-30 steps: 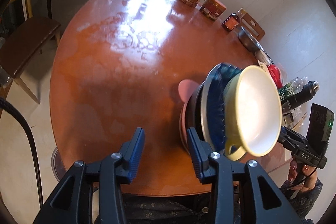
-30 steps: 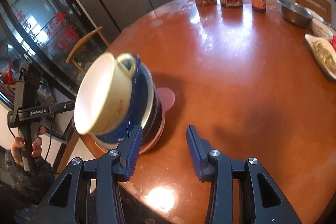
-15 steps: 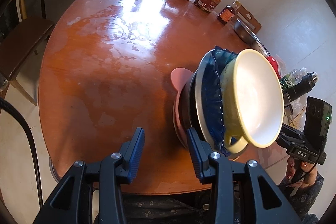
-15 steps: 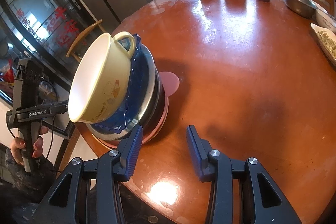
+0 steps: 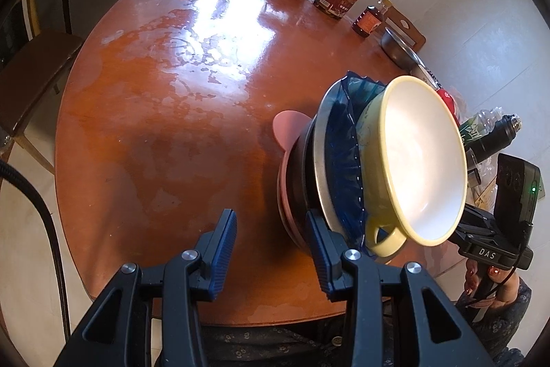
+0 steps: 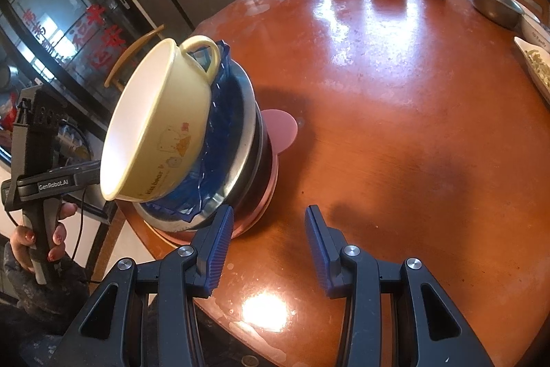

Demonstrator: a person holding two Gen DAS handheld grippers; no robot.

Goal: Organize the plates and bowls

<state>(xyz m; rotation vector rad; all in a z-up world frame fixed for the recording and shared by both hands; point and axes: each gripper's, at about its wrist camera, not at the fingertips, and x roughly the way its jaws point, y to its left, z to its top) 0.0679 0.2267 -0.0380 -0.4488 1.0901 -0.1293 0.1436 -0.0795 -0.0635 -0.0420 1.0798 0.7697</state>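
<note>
Stack of bowls and plates on the round table — both grippers empty

The stack (image 5: 309, 167) – pink plate (image 6: 280, 128) lowest, yellow bowl (image 5: 417, 160) on top – stands near the table's (image 5: 154, 112) front edge. The left gripper (image 5: 271, 246) and right gripper (image 6: 264, 241) flank it, jaws apart, holding nothing, 1 finger of each just beside its base.

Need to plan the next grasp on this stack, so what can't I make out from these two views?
- Dark dish between the pink plate and steel bowl: only its edge shows in both views, kind unclear.
- Blue dish: inside hidden by the yellow cup.
- Stack's contact with the table: hidden by the left fingers in the left view and the right fingers in the right.
</note>
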